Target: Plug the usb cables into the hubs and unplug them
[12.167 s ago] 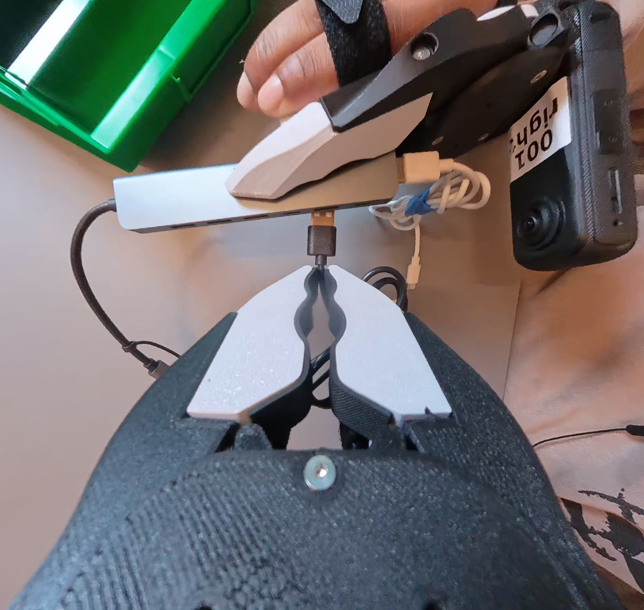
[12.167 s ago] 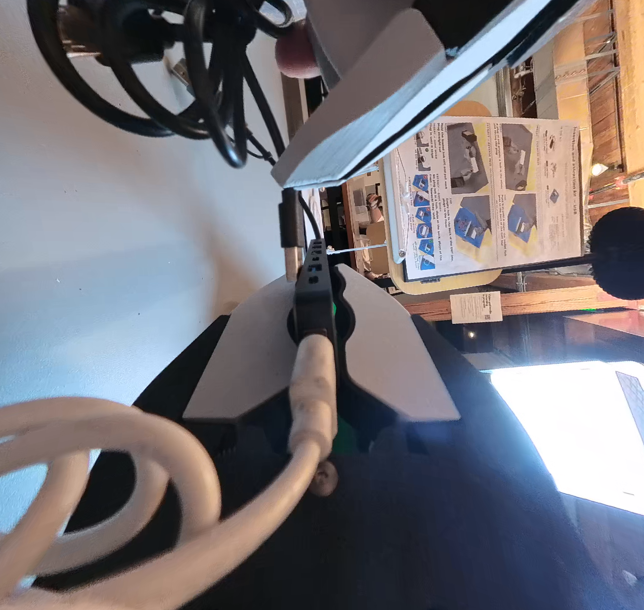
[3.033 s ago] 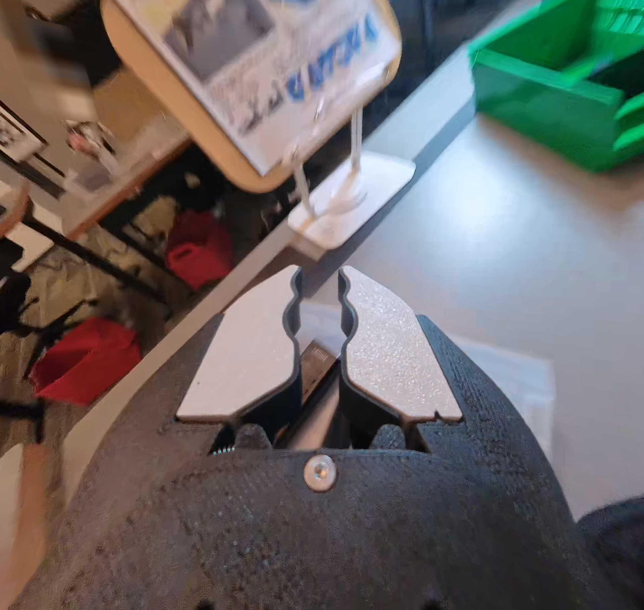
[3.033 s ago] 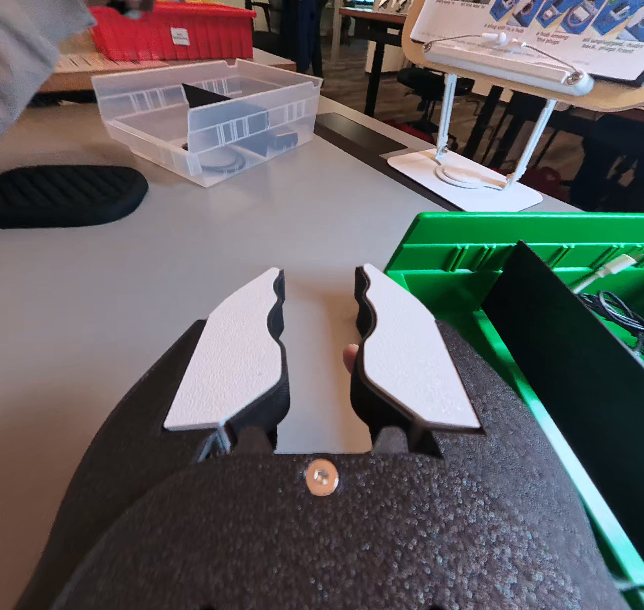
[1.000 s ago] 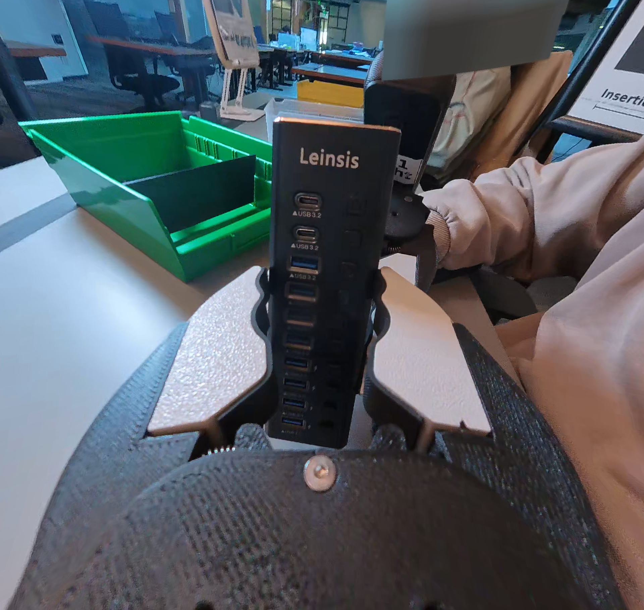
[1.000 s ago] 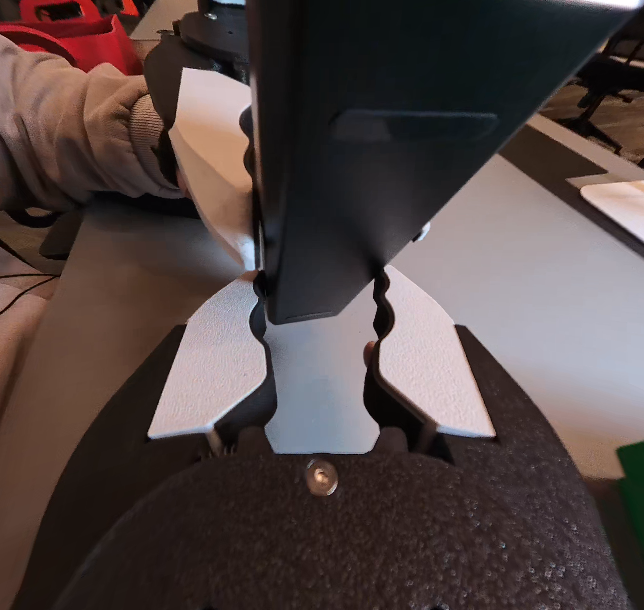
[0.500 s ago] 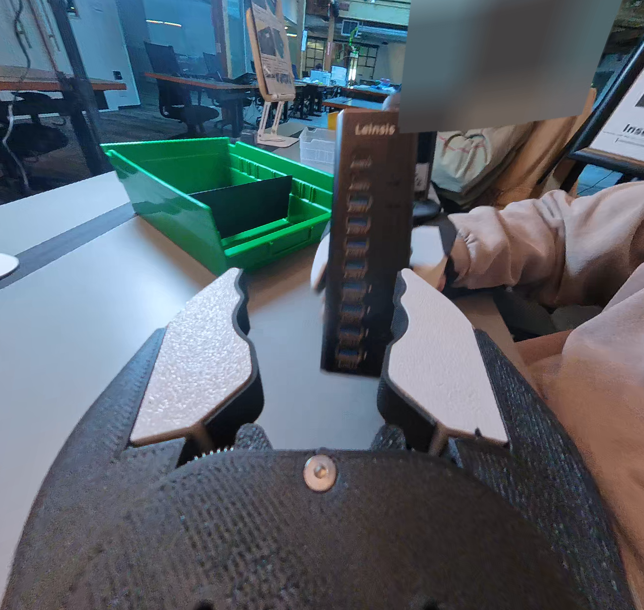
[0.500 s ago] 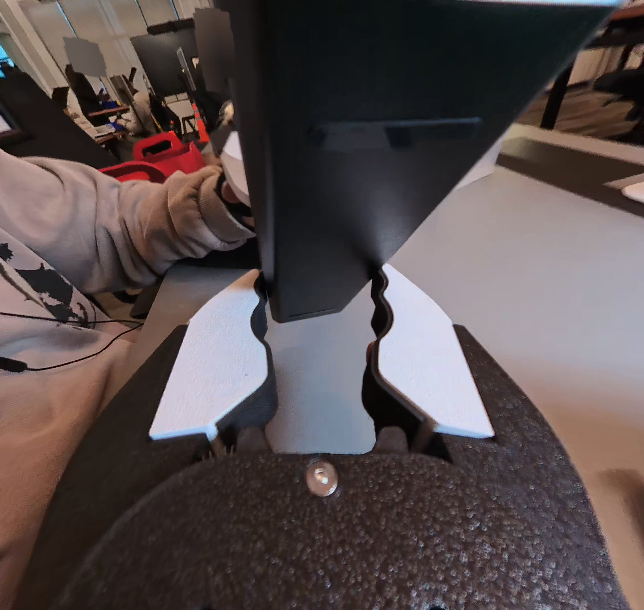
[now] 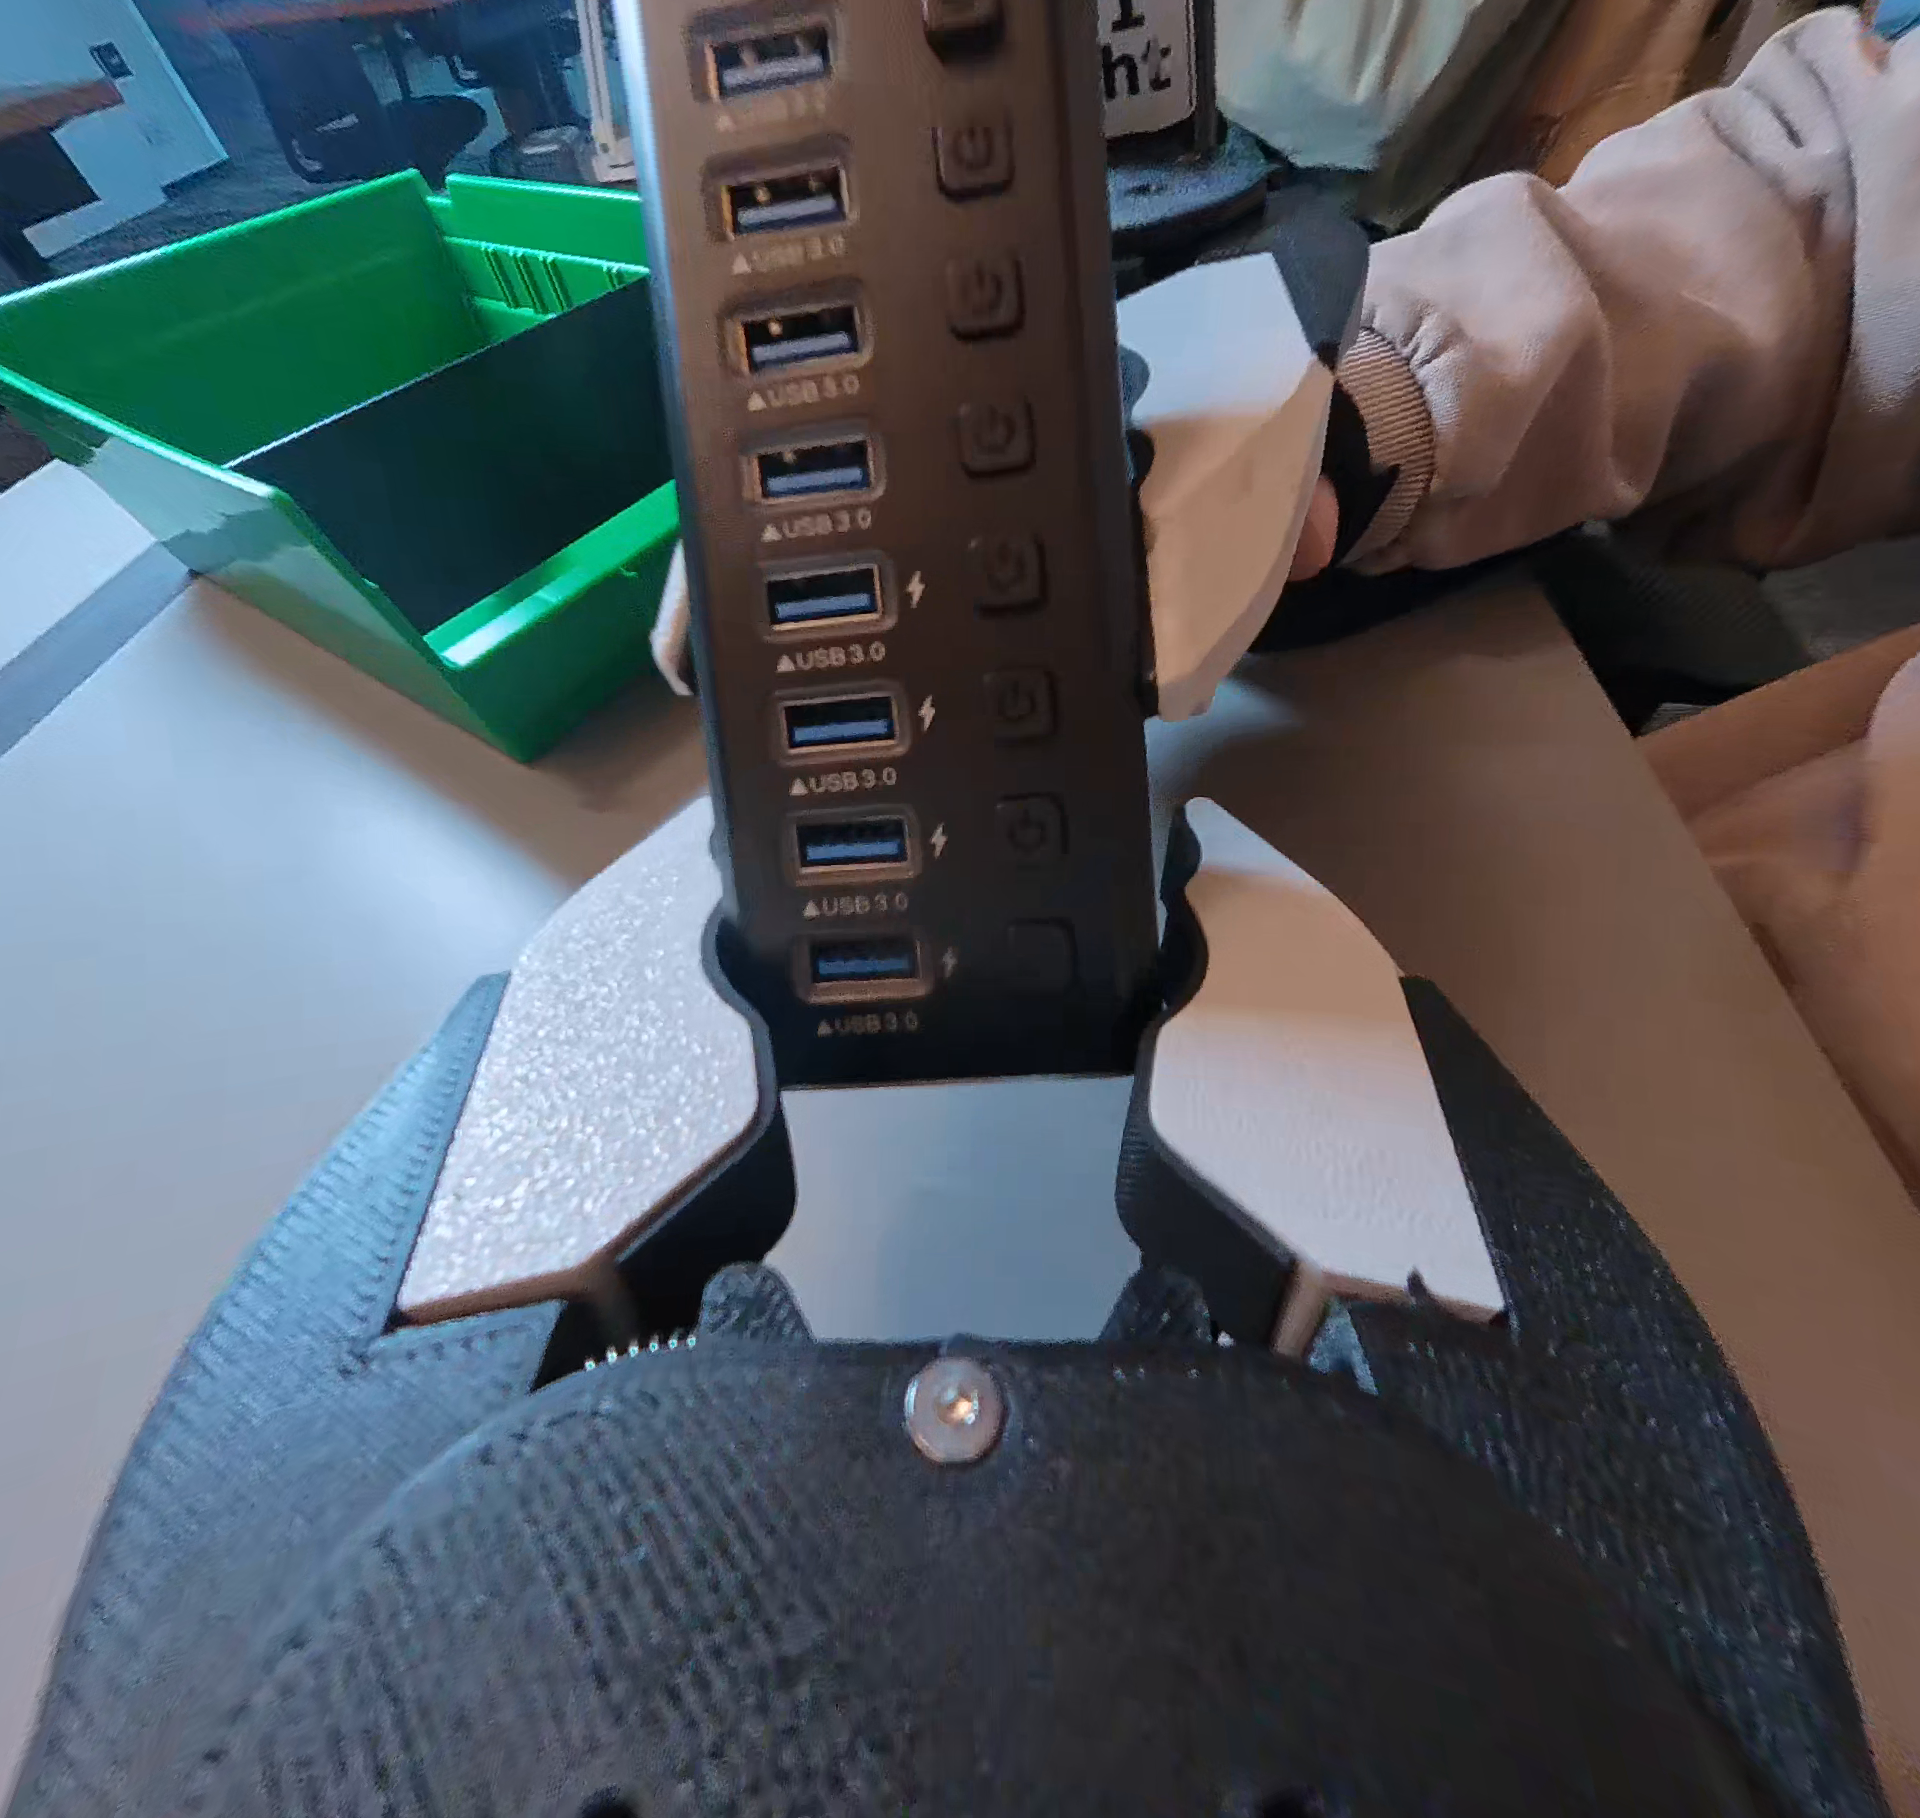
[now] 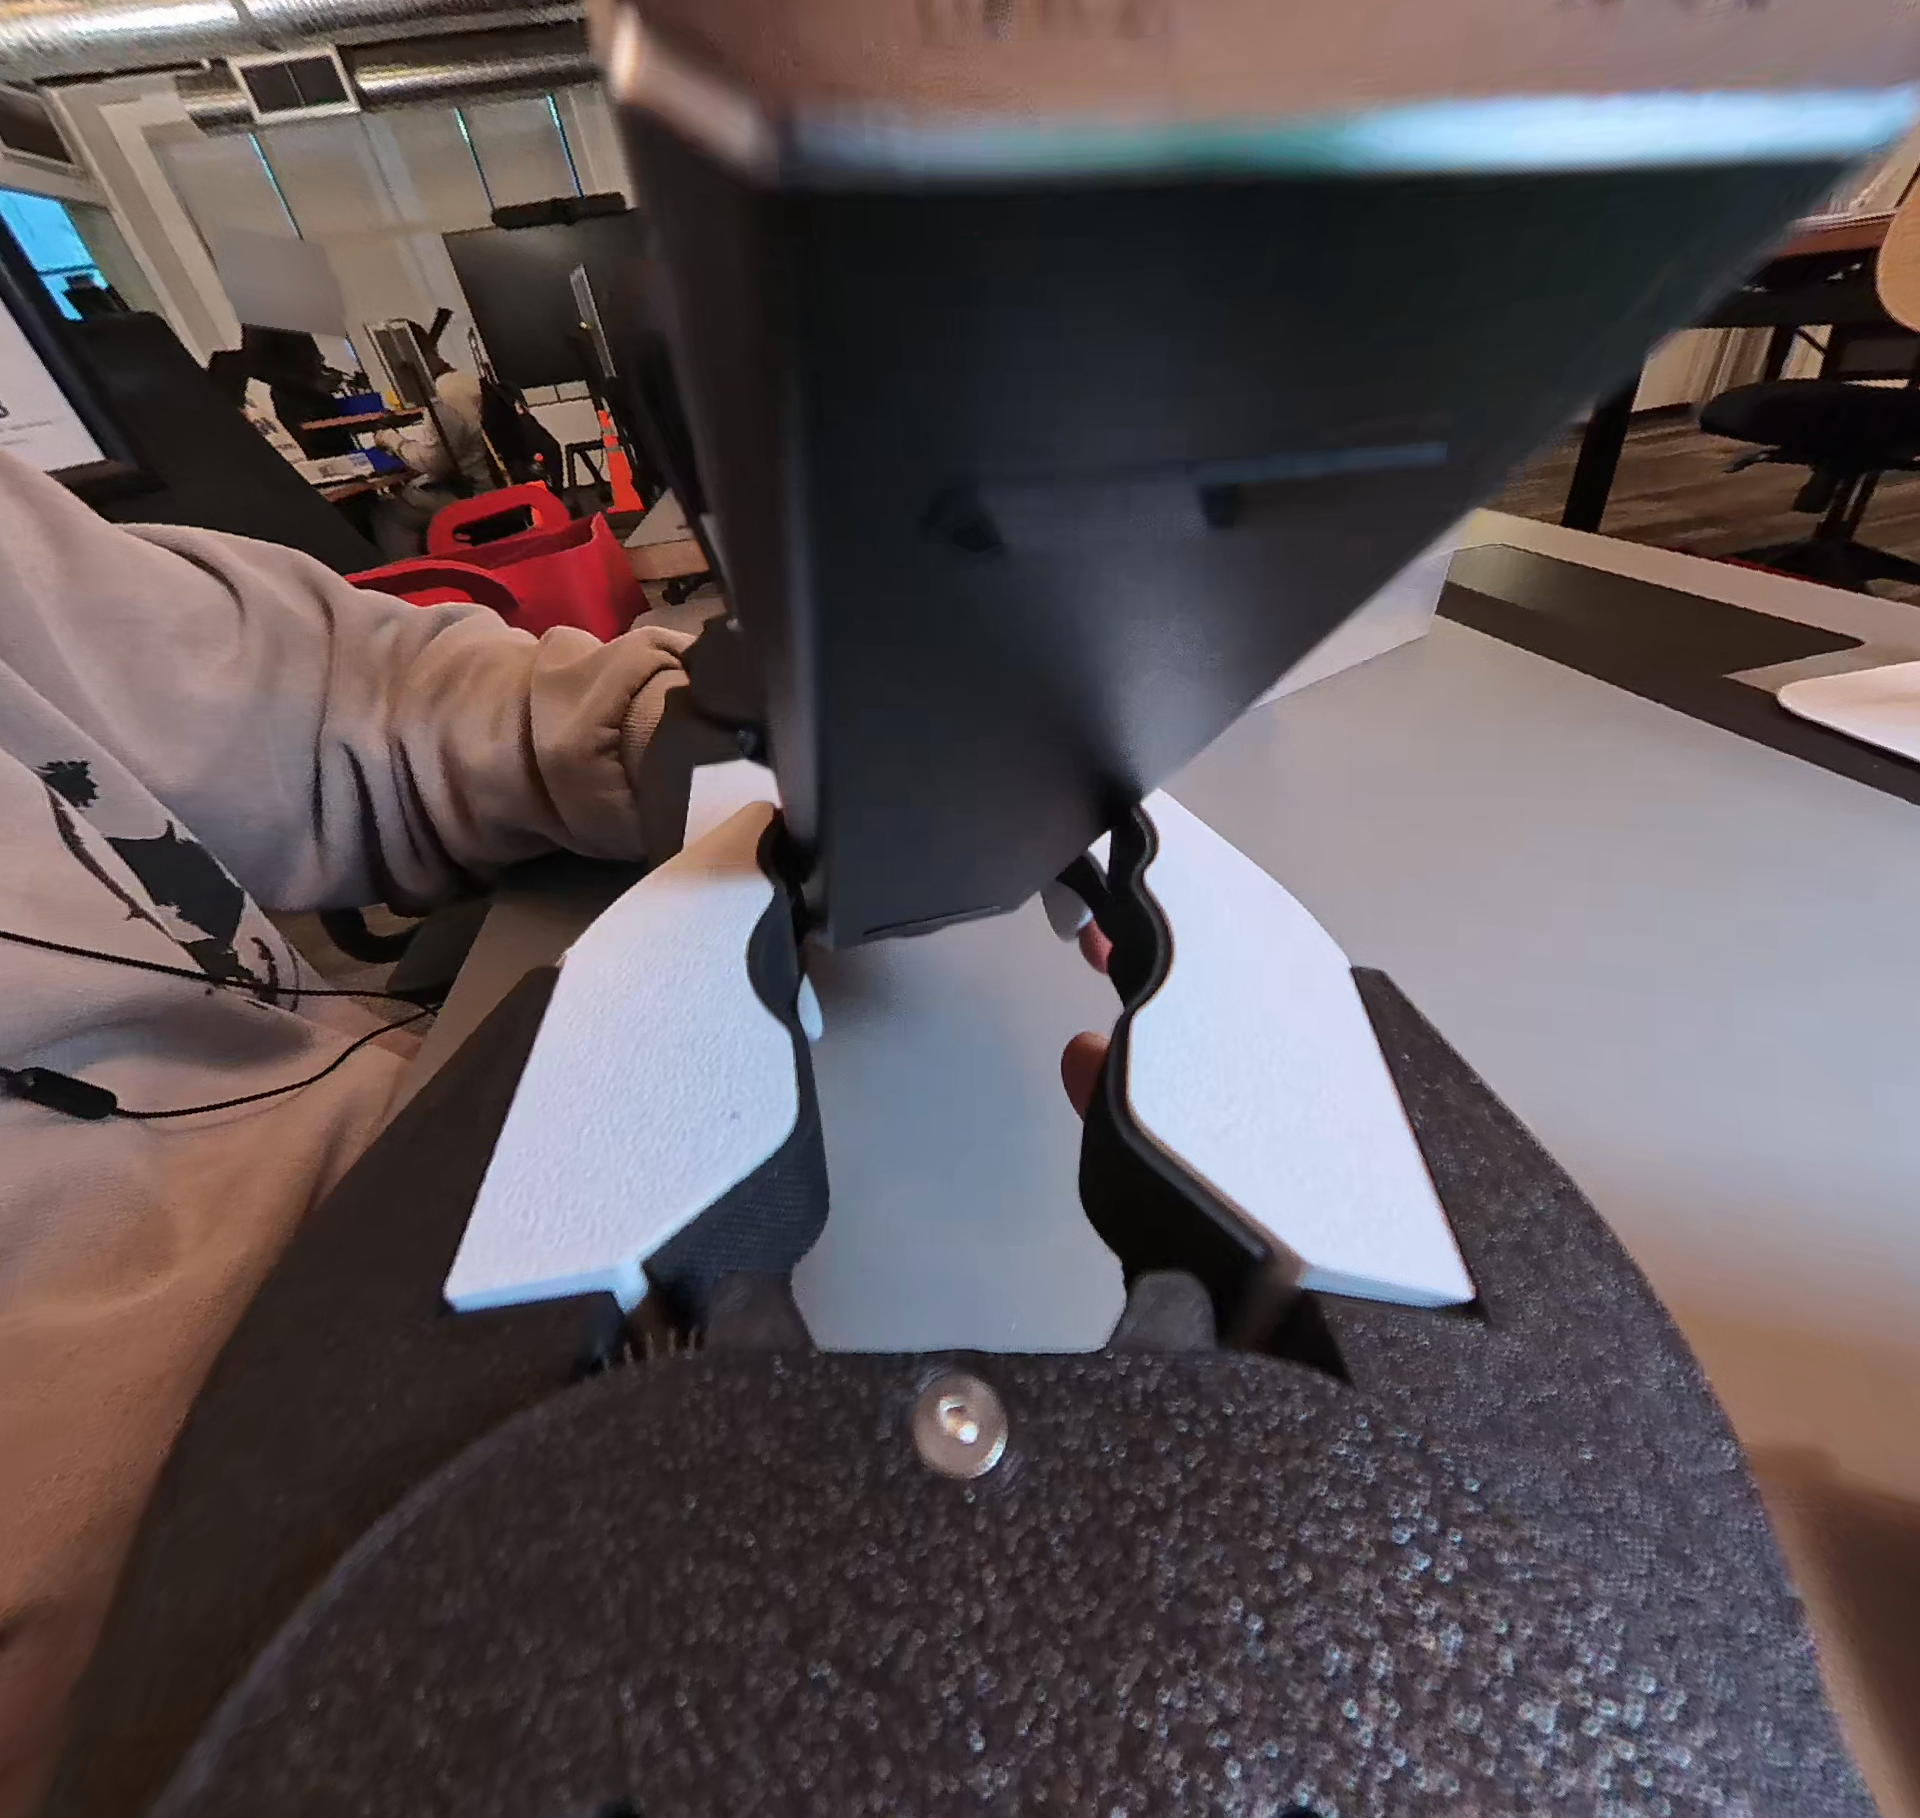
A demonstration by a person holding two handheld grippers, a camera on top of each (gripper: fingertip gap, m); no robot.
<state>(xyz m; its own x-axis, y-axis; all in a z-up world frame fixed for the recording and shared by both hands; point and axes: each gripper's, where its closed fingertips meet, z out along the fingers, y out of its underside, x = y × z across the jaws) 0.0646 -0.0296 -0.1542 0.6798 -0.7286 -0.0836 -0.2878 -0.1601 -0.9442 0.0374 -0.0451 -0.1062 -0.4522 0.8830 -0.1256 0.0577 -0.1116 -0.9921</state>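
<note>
A black multi-port USB hub point(image 9: 894, 418) stands upright over the grey table point(image 9: 260, 885), ports facing my left wrist camera. My left gripper point(image 9: 951, 937) is shut on the hub's lower end, a finger pressing each side. Behind it, the right gripper's white fingers point(image 9: 1226, 521) clamp the hub's middle. In the right wrist view the hub's plain back point(image 10: 1039, 521) fills the top, and my right gripper point(image 10: 961, 864) is shut on it at the fingertips. No USB cable is in view.
A green bin point(image 9: 312, 397) with a black divider sits on the table behind and left of the hub. A beige sleeve point(image 9: 1610, 314) reaches in from the right. A white stand base point(image 10: 1860, 703) lies at the far table edge. Red bags point(image 10: 530, 563) sit beyond the table. There is about 5 cm between the tips of the two grippers.
Half a second ago my left gripper was open with the hub ahead of it, held by the right gripper. Now the left fingers have closed on the hub's lower end.
</note>
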